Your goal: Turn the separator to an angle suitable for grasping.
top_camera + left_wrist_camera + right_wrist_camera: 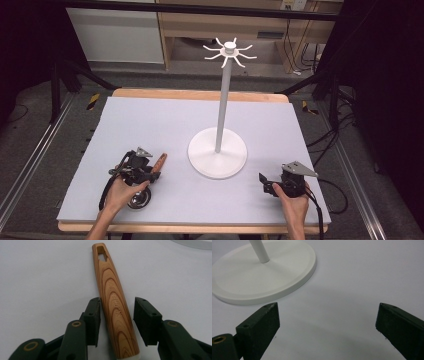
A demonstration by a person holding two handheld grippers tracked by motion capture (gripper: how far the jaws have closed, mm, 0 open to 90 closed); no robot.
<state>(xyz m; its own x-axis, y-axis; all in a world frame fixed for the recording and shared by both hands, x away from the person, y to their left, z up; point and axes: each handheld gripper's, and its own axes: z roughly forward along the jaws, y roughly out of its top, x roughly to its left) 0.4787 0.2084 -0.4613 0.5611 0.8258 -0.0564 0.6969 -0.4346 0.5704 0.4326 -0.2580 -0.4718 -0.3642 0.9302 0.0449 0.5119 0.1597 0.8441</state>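
A utensil with a wooden handle (112,297) lies on the table at the front left, its handle (160,162) pointing away toward the stand. A hanging hole pierces the handle's far tip. Its round metal end (139,199) peeks out beneath the person's left hand. My left gripper (154,175) is open, with one jaw on each side of the handle. In the left gripper view the left pad (93,315) touches the wood, while the right pad (145,317) stands a little off it. My right gripper (264,183) rests at the front right, wide open and holding nothing.
A white stand with a round base (217,165), a tall pole (223,100) and a crown of hooks (230,51) rises mid-table. Its base (262,282) lies just ahead-left of my right jaws. The grey mat (150,120) covers the wooden table.
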